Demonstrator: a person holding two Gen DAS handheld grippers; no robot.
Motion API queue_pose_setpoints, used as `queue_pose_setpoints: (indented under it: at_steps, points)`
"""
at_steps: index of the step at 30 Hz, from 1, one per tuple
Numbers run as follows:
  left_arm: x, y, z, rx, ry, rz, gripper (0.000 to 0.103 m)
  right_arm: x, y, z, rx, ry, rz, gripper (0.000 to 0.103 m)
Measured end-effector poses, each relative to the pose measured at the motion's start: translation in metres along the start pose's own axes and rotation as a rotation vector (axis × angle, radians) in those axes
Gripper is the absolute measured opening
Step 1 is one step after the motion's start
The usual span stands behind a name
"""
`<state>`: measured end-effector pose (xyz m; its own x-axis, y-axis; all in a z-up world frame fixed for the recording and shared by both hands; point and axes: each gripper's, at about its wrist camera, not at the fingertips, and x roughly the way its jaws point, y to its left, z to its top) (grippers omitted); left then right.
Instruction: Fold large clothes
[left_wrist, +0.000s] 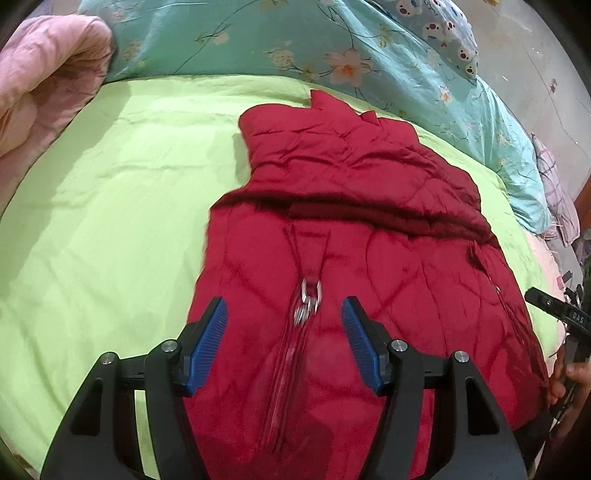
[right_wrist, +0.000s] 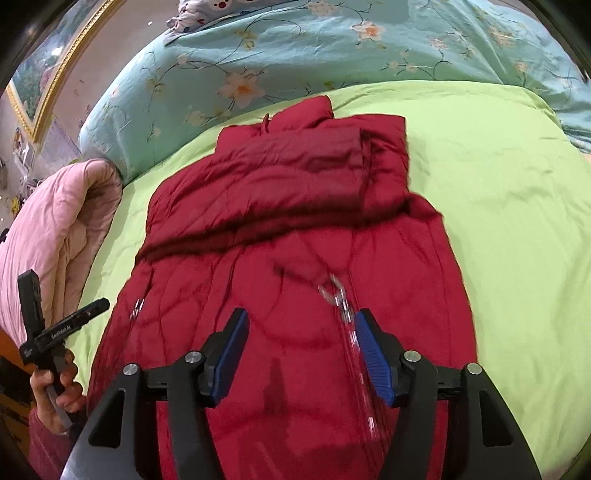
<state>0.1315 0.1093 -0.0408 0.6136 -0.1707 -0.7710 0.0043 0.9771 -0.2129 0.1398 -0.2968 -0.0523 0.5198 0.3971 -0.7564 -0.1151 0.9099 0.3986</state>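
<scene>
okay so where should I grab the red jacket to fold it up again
Probably grip the red jacket by its near hem corners, one gripper each, coming from the near bed edge. The top is already folded across, the lower body lies flat toward you, and both the left gripper and right gripper hang open.

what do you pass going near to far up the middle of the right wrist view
right gripper, open over the coat → zipper pull → red quilted coat, folded top part → its collar → green bedsheet → teal floral quilt
</scene>
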Motion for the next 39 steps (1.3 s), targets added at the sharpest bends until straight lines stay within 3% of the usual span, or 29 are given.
queue_pose_setpoints:
  at_steps: [16, 25, 28, 35, 39]
  points:
    - [-0.036, 0.014, -0.059, -0.002, 0.036, -0.006, 0.063, -0.072, -0.032, -0.064, 0.044, -0.037, -0.064, 0.073]
    - [-0.044, 0.028, -0.08, -0.042, 0.066, 0.007, 0.065, -0.08, -0.057, -0.095, 0.099, 0.008, -0.098, 0.073]
    - [-0.045, 0.034, -0.089, -0.091, 0.086, -0.031, 0.069, -0.081, -0.061, -0.106, 0.112, 0.026, -0.104, 0.073]
    - [-0.039, 0.031, -0.114, -0.091, 0.139, 0.02, 0.07, -0.078, -0.065, -0.127, 0.145, 0.061, -0.061, 0.073]
    - [-0.035, 0.034, -0.126, -0.129, 0.175, -0.029, 0.073, -0.078, -0.07, -0.136, 0.172, 0.071, -0.036, 0.073]
